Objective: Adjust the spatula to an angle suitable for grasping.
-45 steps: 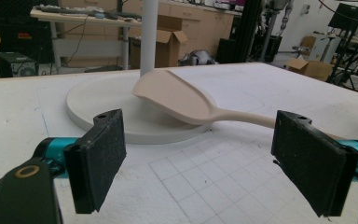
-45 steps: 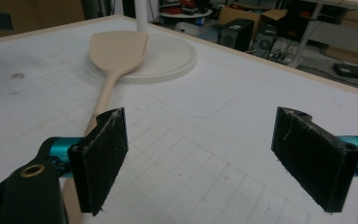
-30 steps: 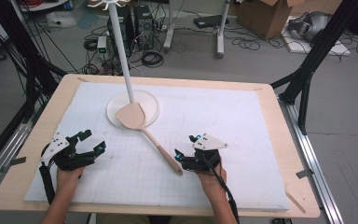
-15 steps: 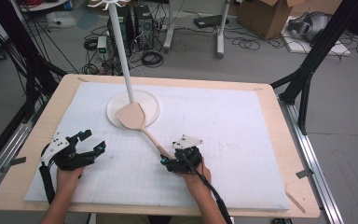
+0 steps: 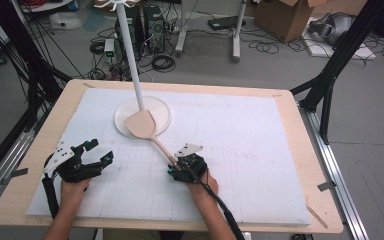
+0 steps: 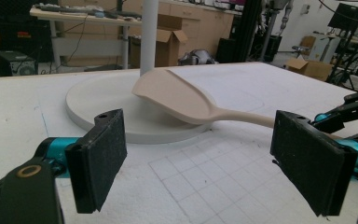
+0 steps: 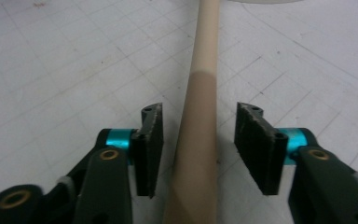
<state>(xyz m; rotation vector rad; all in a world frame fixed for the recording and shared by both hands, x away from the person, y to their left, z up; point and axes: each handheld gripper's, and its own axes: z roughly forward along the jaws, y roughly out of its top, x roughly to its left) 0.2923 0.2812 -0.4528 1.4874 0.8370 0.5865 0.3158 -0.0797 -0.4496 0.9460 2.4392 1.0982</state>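
A pale wooden spatula [image 5: 148,131] lies on the white gridded foam sheet [image 5: 240,130] covering the wooden table, its flat blade resting on the near edge of the round white base [image 5: 162,111] of a white pole [image 5: 130,55] and its handle running toward the table's near edge. The right gripper [image 7: 198,140] straddles that handle near its end — jaws spread on either side with a gap at each pad, not pinching it. The left gripper [image 6: 205,163] sits near the table's near-left corner, well apart from the spatula, its jaws spread wide.

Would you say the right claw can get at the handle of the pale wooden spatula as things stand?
Probably yes: the right claw is open and straddles the pale wooden spatula handle, with nothing between them.
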